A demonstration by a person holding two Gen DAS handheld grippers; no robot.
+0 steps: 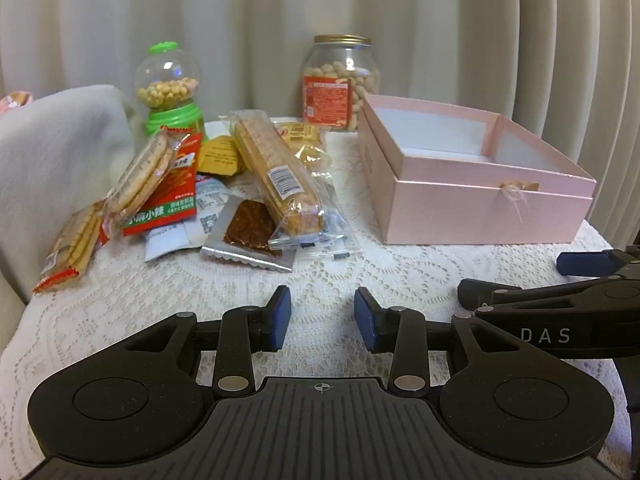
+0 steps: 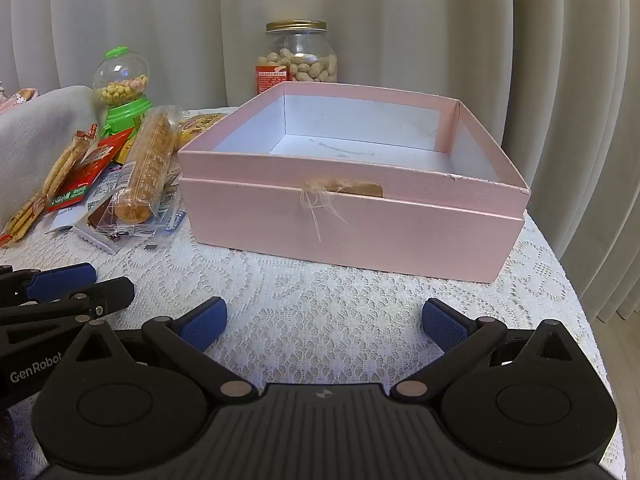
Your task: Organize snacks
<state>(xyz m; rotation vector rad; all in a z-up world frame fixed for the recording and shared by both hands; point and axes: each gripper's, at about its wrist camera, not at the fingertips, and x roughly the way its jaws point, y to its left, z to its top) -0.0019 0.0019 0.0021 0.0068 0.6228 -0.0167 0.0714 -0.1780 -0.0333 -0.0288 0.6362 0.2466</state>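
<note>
We see the snacks heaped at centre left of the left wrist frame, on a table under a white lace cloth, beside an open pink box. Pale curtains hang behind. Our left gripper and right gripper hover low in frame, jaws apart, holding nothing.

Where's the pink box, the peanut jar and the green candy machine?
pink box [image 2: 360, 224], right wrist view, on its front wall.
peanut jar [image 2: 298, 62], right wrist view, on the glass body.
green candy machine [image 1: 167, 76], left wrist view, on the clear globe.
</note>
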